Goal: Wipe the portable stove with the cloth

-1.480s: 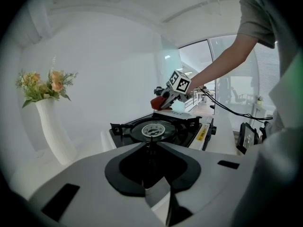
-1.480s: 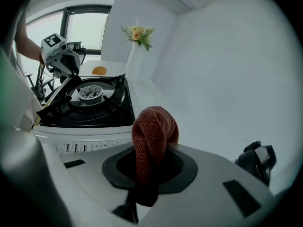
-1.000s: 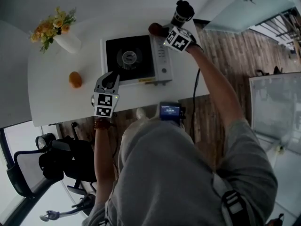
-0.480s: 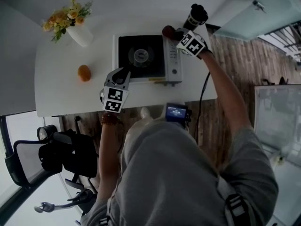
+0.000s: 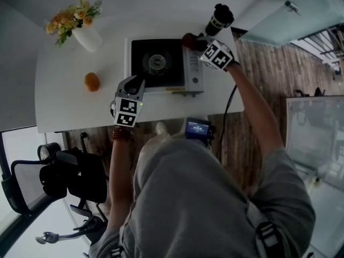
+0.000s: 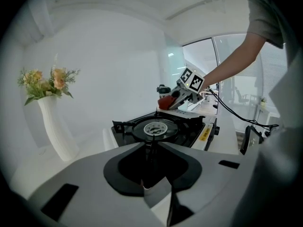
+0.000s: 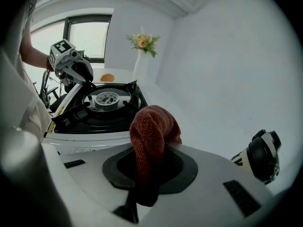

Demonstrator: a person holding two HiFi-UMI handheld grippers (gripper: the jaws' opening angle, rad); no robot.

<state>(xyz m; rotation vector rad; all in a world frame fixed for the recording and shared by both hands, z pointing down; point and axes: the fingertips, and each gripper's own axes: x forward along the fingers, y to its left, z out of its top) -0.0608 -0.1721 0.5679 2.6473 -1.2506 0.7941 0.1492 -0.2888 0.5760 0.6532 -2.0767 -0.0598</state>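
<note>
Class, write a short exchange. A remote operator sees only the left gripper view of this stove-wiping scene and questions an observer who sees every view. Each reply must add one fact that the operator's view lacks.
Operator: I see a red cloth at the far gripper. Is it actually gripped?
Observer: Yes. The right gripper view shows the right gripper with its fingers closed on the cloth, which bunches up above them.
Operator: Is anything on the table outside my picture?
Observer: An orange fruit lies on the table, to the left of the stove and on the person's side of the vase.
</note>
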